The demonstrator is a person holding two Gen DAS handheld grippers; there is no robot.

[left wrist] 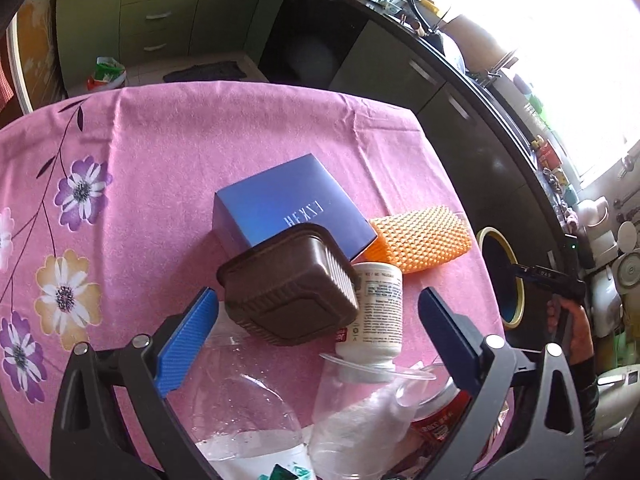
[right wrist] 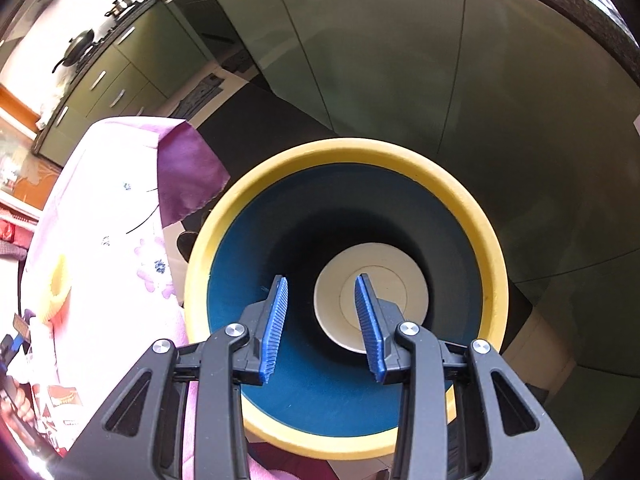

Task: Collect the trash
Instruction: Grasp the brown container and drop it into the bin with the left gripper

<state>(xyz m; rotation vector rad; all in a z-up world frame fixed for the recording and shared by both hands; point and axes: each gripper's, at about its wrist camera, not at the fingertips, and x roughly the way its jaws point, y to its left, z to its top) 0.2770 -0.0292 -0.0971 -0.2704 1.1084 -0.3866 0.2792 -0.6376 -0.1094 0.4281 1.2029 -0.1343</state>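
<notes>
In the left wrist view, trash lies on a pink flowered tablecloth (left wrist: 168, 148): a blue box (left wrist: 288, 204), a brown plastic tub (left wrist: 290, 284) upside down, a white pill bottle (left wrist: 374, 312), an orange sponge (left wrist: 420, 238), a clear plastic bottle (left wrist: 248, 408), a clear cup (left wrist: 360, 412) and a red wrapper (left wrist: 440, 416). My left gripper (left wrist: 318, 312) is open, its fingers on either side of the tub and pill bottle. In the right wrist view, my right gripper (right wrist: 322, 286) is open and empty above the mouth of a yellow-rimmed blue bin (right wrist: 492, 256).
The bin (left wrist: 500, 276) stands off the table's right edge, beside dark green kitchen cabinets (right wrist: 360, 60). The tablecloth corner (right wrist: 188, 176) hangs next to the bin rim. A cluttered counter (left wrist: 552, 160) runs along the right under a bright window.
</notes>
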